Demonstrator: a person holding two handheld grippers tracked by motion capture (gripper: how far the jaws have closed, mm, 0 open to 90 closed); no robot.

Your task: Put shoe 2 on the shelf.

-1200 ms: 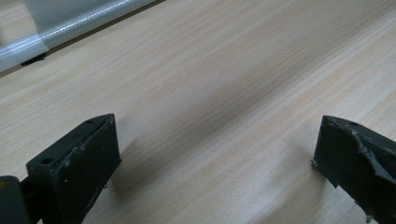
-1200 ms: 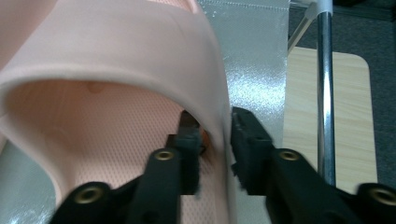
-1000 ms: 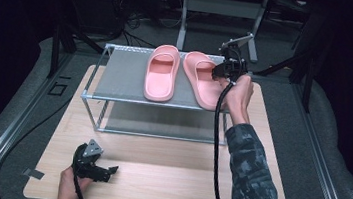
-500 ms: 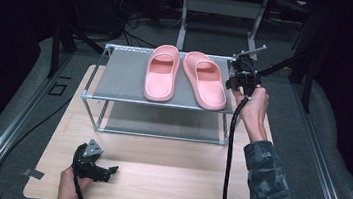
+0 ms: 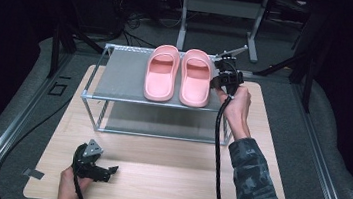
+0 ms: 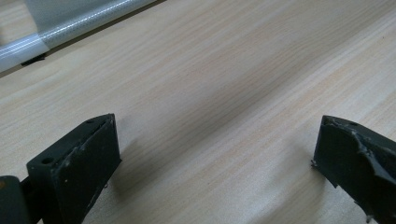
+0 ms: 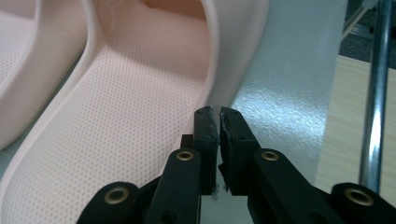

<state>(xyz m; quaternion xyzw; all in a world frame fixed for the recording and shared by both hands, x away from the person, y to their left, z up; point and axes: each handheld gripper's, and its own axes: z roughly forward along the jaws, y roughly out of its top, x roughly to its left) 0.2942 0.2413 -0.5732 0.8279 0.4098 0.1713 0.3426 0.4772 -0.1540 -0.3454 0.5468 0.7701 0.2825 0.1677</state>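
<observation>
R tongs (image 7: pixel 218 122) pinching dimpled pink slipper (image 7: pixel 121 116) rim

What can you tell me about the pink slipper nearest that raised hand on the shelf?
The right slipper is a pink slide of soft-looking foam or rubber, with a broad strap over the toe end and a finely dotted footbed. It lies flat and sole-down on the grey top of the metal rack, toe away from the person, close beside its twin. The right gripper, jaws nearly closed, sits at its outer rim; whether it pinches that rim is unclear.
</observation>
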